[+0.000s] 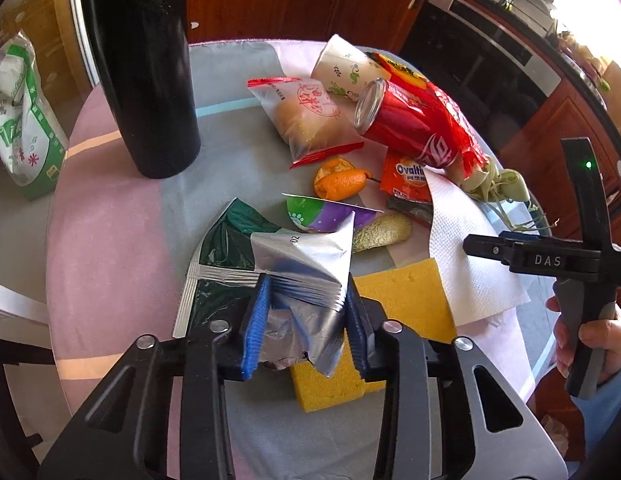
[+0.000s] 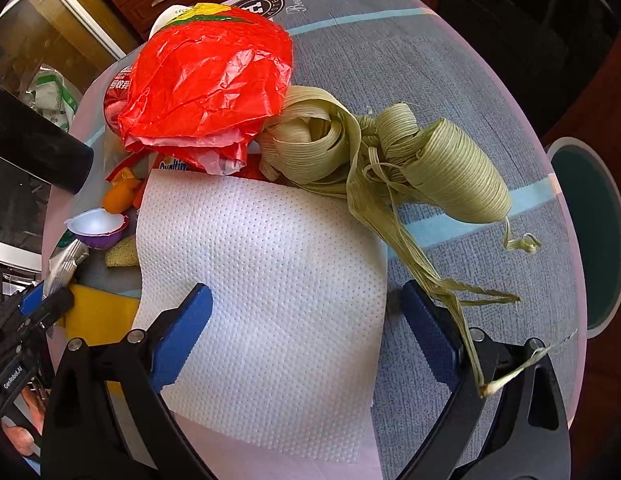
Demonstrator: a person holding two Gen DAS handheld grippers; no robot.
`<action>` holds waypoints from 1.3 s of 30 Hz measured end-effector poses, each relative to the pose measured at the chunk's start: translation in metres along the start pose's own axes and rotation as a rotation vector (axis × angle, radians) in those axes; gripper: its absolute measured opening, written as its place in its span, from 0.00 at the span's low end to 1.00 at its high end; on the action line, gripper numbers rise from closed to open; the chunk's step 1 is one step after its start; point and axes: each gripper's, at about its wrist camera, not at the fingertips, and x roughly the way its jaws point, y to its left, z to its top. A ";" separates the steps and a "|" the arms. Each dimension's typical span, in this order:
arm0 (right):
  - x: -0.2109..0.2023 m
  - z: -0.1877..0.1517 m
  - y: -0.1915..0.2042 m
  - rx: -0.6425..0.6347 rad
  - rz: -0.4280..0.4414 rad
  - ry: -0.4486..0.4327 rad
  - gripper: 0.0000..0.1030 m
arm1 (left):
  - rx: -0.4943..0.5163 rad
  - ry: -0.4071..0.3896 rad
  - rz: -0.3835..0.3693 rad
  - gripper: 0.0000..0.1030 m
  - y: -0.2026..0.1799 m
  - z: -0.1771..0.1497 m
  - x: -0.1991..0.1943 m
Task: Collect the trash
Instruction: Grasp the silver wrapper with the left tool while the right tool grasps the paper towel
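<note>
Left gripper [image 1: 306, 300]: we see it clamped on the silver foil wrapper [image 1: 306, 260], near centre of surface [image 1: 110, 240].
Right gripper [image 2: 306, 320]: jaws spread over the paper towel [image 2: 262, 264], holding nothing.
Risk: we judge the foil may slip; corn husks [image 2: 390, 152] may snag the right gripper.
Pose: both grippers point steeply down.

We saw a crinkled, shiny foil wrapper [image 1: 306, 268], a glossy red metal can [image 1: 406, 124], and a matt yellow sponge [image 1: 406, 300]. At lower centre of the right wrist view lay a dimpled white paper towel [image 2: 266, 280]; above it were a glossy, creased red plastic bag [image 2: 206, 80] and dry, ribbed husks [image 2: 450, 168].
</note>
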 end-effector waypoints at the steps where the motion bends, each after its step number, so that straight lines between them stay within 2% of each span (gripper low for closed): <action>1: -0.001 -0.002 -0.001 -0.009 -0.003 -0.005 0.89 | -0.006 -0.007 0.002 0.29 0.002 -0.001 -0.005; 5: -0.005 -0.012 -0.003 -0.041 -0.023 -0.032 0.85 | -0.004 -0.039 -0.006 0.23 -0.003 -0.001 -0.022; 6: -0.008 -0.013 -0.002 -0.049 -0.039 -0.048 0.74 | 0.001 -0.047 -0.012 0.21 -0.006 -0.002 -0.027; 7: -0.010 -0.014 -0.001 -0.059 -0.052 -0.063 0.58 | 0.007 -0.055 -0.022 0.20 -0.010 -0.002 -0.033; 8: -0.013 -0.014 0.000 -0.056 -0.034 -0.069 0.50 | 0.011 -0.063 -0.028 0.19 -0.013 -0.002 -0.038; 9: -0.015 -0.014 -0.002 -0.036 0.007 -0.063 0.35 | 0.015 -0.073 -0.037 0.18 -0.017 -0.002 -0.043; 10: -0.016 -0.013 -0.003 -0.015 0.033 -0.054 0.30 | 0.017 -0.079 -0.045 0.18 -0.020 -0.001 -0.046; 12: -0.024 -0.014 -0.011 0.004 0.052 -0.062 0.28 | 0.027 -0.094 -0.061 0.18 -0.027 0.001 -0.054; 13: -0.028 -0.014 -0.012 0.007 0.059 -0.070 0.20 | 0.031 -0.100 -0.067 0.18 -0.030 0.000 -0.057; 16: -0.046 -0.018 -0.016 -0.010 0.075 -0.108 0.05 | 0.055 -0.114 -0.087 0.18 -0.042 0.001 -0.063; 22: -0.069 -0.023 0.002 -0.049 0.096 -0.171 0.04 | 0.081 -0.123 -0.121 0.18 -0.063 0.001 -0.066; 26: -0.093 -0.025 -0.002 -0.050 0.106 -0.211 0.04 | 0.098 -0.151 -0.103 0.18 -0.067 0.002 -0.074; 31: -0.096 -0.029 -0.017 -0.019 0.081 -0.214 0.04 | 0.066 -0.144 -0.108 0.18 -0.063 0.002 -0.074; 36: -0.102 -0.045 -0.044 0.049 0.115 -0.192 0.04 | 0.091 -0.204 -0.133 0.18 -0.075 0.006 -0.096; 39: -0.100 -0.054 -0.058 0.069 0.076 -0.185 0.04 | 0.103 -0.223 -0.175 0.18 -0.085 0.010 -0.105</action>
